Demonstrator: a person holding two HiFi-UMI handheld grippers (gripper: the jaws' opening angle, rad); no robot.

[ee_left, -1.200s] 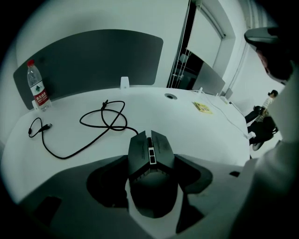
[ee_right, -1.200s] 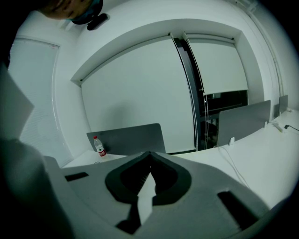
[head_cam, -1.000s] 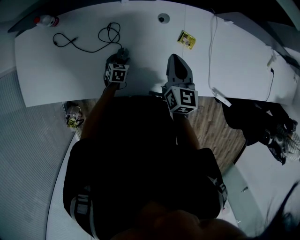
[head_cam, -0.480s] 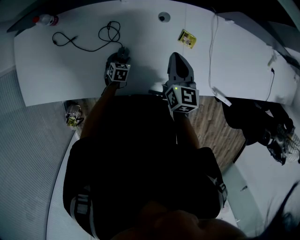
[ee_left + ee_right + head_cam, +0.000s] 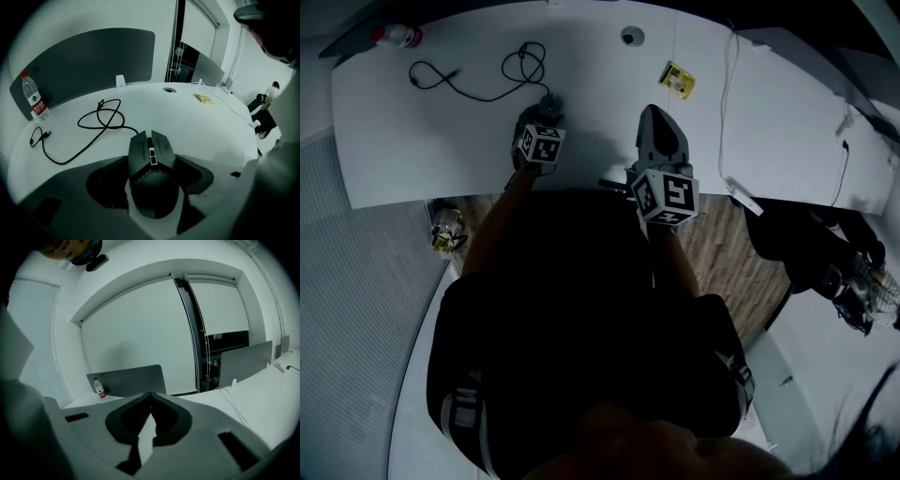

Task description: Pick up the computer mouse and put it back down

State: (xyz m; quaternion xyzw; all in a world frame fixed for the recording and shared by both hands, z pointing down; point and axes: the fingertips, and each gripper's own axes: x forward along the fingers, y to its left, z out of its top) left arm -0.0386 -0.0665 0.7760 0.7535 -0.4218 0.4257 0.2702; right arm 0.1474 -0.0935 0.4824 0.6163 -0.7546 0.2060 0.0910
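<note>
Left gripper (image 5: 153, 177): jaws clamped on computer mouse (image 5: 151, 151) | mouse near table (image 5: 197, 123) front edge, possibly still touching it | right gripper (image 5: 150, 395): jaws together, empty.

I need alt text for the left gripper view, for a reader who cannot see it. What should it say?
The left gripper has its two jaws closed on the sides of a dark computer mouse over a white curved desk. Its black cable loops away to the left, and a water bottle stands at the desk's far left edge.
</note>
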